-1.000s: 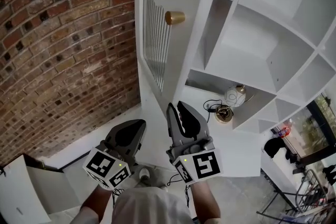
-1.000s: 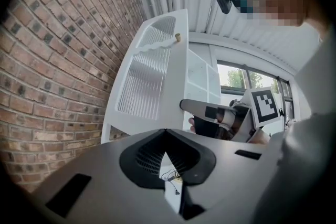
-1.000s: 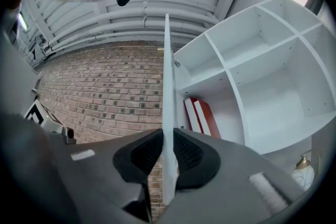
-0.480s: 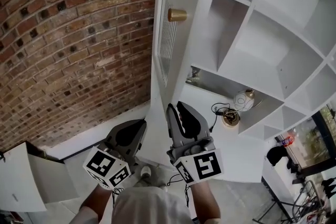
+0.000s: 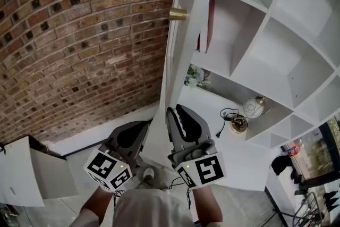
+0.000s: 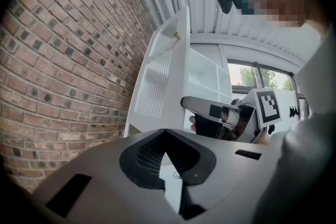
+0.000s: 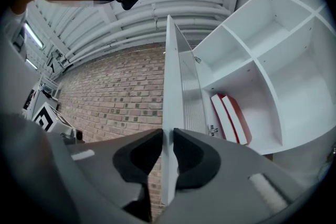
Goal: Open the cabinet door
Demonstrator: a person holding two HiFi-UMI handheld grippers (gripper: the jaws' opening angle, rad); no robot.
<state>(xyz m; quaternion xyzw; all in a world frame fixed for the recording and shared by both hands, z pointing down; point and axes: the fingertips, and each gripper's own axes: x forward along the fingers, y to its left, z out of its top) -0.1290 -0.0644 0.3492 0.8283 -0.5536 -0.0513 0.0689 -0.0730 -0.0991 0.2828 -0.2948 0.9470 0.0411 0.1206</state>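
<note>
No words, numbers, brands or signs can be read anywhere. The only print is a black-and-white square pattern on each marker cube, one at the rear of the left gripper (image 5: 139,126) and one at the rear of the right gripper (image 5: 175,110). These are coded blocks, not letters or digits.

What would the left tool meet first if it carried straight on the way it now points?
Probably the outer face of the open white louvred cabinet door, low down, just ahead of the left tool; depth is unclear.
</note>
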